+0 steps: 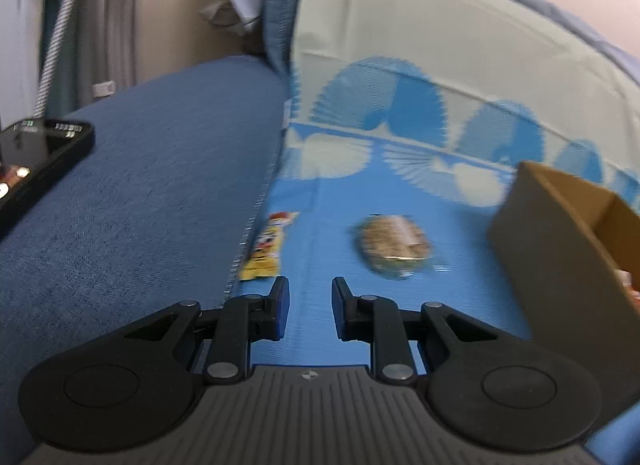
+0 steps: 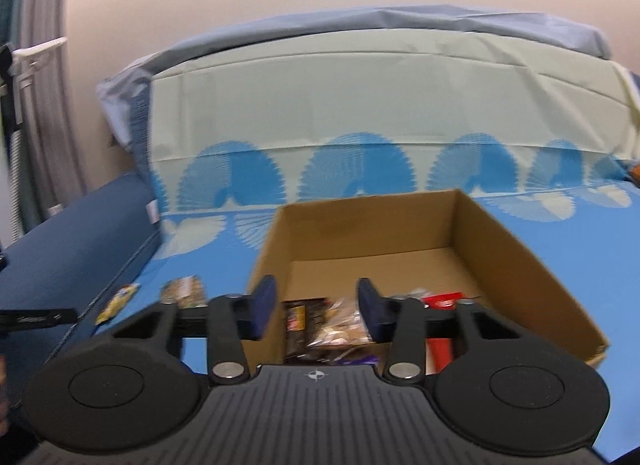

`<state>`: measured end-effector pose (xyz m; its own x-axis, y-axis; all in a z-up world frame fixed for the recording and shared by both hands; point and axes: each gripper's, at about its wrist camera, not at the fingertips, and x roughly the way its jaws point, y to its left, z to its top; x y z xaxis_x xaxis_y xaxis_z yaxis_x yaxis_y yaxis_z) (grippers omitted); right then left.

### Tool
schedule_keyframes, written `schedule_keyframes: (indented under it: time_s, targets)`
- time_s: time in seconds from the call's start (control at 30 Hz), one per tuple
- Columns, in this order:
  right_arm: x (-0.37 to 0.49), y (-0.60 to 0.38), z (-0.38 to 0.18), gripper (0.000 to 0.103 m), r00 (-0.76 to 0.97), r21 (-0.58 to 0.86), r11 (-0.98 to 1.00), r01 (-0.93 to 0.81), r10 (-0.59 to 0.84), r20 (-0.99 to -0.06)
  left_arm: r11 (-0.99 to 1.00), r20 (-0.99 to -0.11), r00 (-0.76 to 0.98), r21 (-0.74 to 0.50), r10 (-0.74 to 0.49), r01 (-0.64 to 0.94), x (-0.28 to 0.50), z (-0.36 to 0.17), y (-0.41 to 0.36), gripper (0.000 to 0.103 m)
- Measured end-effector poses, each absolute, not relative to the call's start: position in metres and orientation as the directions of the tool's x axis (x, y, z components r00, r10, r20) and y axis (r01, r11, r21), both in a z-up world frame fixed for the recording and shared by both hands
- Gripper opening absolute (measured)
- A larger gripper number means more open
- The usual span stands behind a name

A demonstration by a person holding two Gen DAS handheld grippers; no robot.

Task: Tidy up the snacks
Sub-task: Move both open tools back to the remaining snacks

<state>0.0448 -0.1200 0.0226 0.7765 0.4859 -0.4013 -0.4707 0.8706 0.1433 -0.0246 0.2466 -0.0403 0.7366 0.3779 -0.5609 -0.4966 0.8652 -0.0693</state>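
**Two grippers over a sofa with a snack box and two loose snacks**

A blue sofa [image 2: 60,265] fills both views, its seat covered by one blue cloth [image 1: 320,193] printed with pale fan shapes. One open cardboard box [image 2: 520,265] sits on the cloth, to the right of the loose snacks. Inside its near end lie several wrapped snacks, too blurred to count surely: a dark brown packet [image 2: 304,317], a clear bag of brownish pieces [image 2: 340,321] and a red packet [image 2: 442,301] can be told apart.

Two snacks lie loose on the cloth, apart from each other. A clear-wrapped brown oval snack [image 1: 394,247] lies left of the box, its long axis running away from the left camera. A yellow packet [image 1: 268,247] lies against the armrest seam, its long axis also pointing away, tilted slightly right.

The left gripper [image 1: 310,311] hangs above bare cloth short of both snacks, its jaws narrowly apart and empty. The right gripper [image 2: 316,311] hangs over the box's near end, jaws apart, gripping nothing.

One black phone [image 1: 36,161] rests on the armrest.
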Motion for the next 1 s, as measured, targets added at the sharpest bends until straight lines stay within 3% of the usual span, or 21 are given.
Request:
schedule_keyframes:
  time_s: [0.27, 0.53, 0.63, 0.67, 0.7, 0.73, 0.83, 1.0]
  targets:
    - [0.038, -0.093, 0.024, 0.041, 0.744, 0.108, 0.843, -0.526, 0.518, -0.421, 0.830, -0.579, 0.659, 0.055, 0.480, -0.556, 0.020, -0.068, 0.260, 0.028]
    - [0.038, -0.062, 0.020, 0.051, 0.697, 0.086, 0.805, -0.588, 0.557, -0.451, 0.781, -0.594, 0.543, 0.261, 0.593, -0.568, 0.091, -0.095, 0.264, 0.045]
    - [0.038, -0.053, 0.020, 0.052, 0.670, 0.086, 0.782, -0.618, 0.581, -0.462, 0.756, -0.596, 0.496, 0.330, 0.632, -0.566, 0.105, -0.108, 0.267, 0.045]
    - [0.038, -0.050, 0.020, 0.052, 0.663, 0.087, 0.775, -0.626, 0.587, -0.465, 0.749, -0.588, 0.493, 0.341, 0.641, -0.567, 0.107, -0.111, 0.268, 0.044]
    - [0.039, -0.046, 0.020, 0.053, 0.655, 0.088, 0.768, -0.634, 0.594, -0.468, 0.746, -0.583, 0.492, 0.346, 0.646, -0.570, 0.108, -0.112, 0.269, 0.036]
    - [0.039, -0.043, 0.020, 0.053, 0.648, 0.090, 0.763, -0.640, 0.599, -0.470, 0.744, -0.586, 0.487, 0.347, 0.648, -0.572, 0.108, -0.114, 0.271, 0.016]
    - [0.040, -0.032, 0.023, 0.055, 0.628, 0.097, 0.745, -0.660, 0.618, -0.473, 0.744, -0.610, 0.478, 0.306, 0.632, -0.594, 0.105, -0.113, 0.283, 0.009]
    - [0.055, 0.002, 0.028, 0.061, 0.640, 0.077, 0.756, -0.650, 0.599, -0.481, 0.783, -0.615, 0.548, 0.198, 0.568, -0.589, 0.079, -0.095, 0.276, 0.008]
